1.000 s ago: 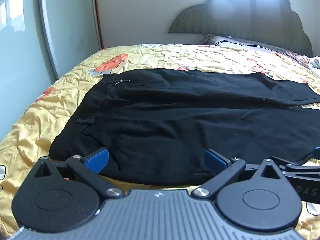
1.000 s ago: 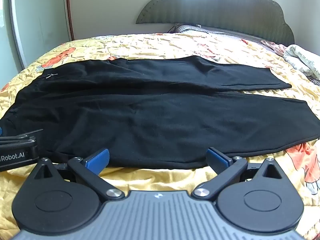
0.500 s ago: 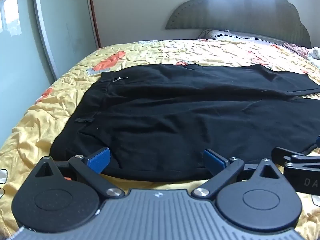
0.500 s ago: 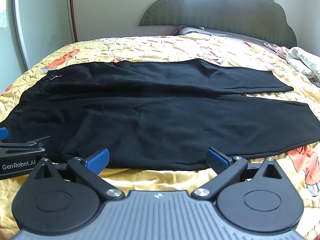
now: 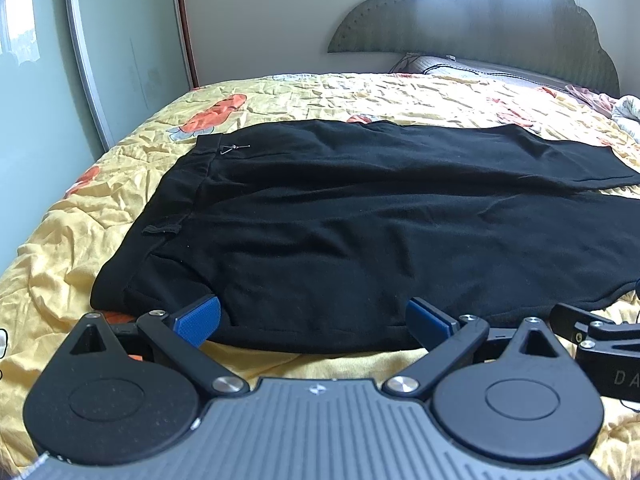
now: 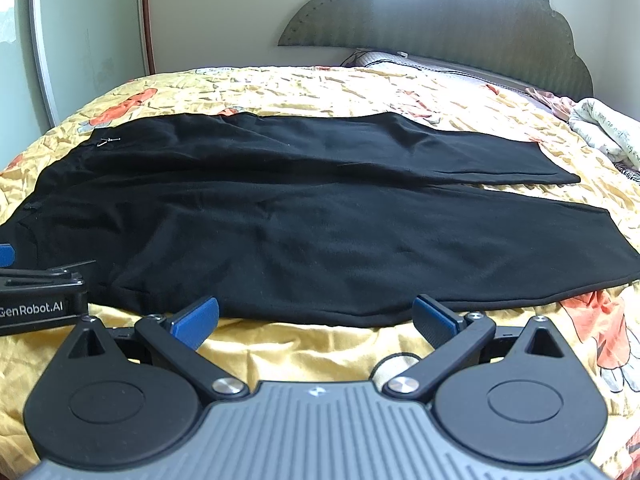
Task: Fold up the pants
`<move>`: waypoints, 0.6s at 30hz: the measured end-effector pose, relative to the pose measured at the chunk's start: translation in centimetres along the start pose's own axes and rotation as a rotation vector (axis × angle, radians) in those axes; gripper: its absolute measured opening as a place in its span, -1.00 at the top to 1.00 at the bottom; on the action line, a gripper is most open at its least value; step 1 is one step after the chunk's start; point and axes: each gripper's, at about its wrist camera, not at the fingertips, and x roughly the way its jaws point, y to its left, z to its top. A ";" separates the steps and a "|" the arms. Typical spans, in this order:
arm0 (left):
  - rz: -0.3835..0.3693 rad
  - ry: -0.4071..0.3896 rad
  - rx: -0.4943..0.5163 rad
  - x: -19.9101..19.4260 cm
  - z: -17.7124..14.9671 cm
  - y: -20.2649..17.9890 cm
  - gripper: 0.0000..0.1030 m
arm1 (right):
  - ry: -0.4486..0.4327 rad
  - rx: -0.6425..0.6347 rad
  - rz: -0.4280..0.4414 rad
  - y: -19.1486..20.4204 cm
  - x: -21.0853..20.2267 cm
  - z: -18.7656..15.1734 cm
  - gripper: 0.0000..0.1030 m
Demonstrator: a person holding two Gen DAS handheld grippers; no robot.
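At the far left stood a pale green wardrobe door (image 5: 120, 52) with flower stickers near its top, and beside it the yellow, orange-flowered bedspread (image 5: 100, 196) dropped away at the edge of the bed. The black pants (image 5: 360, 232) lay flat across that bedspread, waistband (image 5: 188, 184) toward the left with a small belt loop on it, and the two legs ran off to the right.

The left gripper (image 5: 314, 318) sat low at the near hem of the pants, close to the waist end. Its jaws stood wide apart, the blue pads (image 5: 198, 318) resting right at the cloth's near edge with nothing between them pinched; whether the pads actually touched the fabric could not be told.

Further right, the right gripper (image 6: 316, 316) was held the same way, jaws spread, blue pads (image 6: 434, 316) just short of the near leg's edge over a bare strip of bedspread (image 6: 300, 344). From its camera the two legs (image 6: 400, 208) lay side by side, the far one ending shorter, both cuffs pointing right. Behind them rose a scalloped grey-green headboard (image 6: 440, 20), and at the far right edge lay a crumpled pale blanket (image 6: 604, 128).
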 end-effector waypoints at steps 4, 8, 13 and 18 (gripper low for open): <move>0.002 -0.006 0.002 -0.1 -0.1 0.0 -0.96 | 0.006 0.003 0.001 -0.1 0.1 -0.2 -1.00; 0.003 -0.005 0.002 -0.1 -0.1 -0.1 -0.96 | 0.006 0.004 0.001 -0.2 0.2 -0.2 -1.00; 0.005 -0.004 0.009 0.0 -0.2 -0.1 -0.96 | 0.006 0.005 -0.001 -0.2 0.2 -0.2 -1.00; 0.004 -0.003 0.007 0.1 -0.2 0.0 -0.96 | 0.005 0.004 0.000 -0.1 0.2 -0.3 -1.00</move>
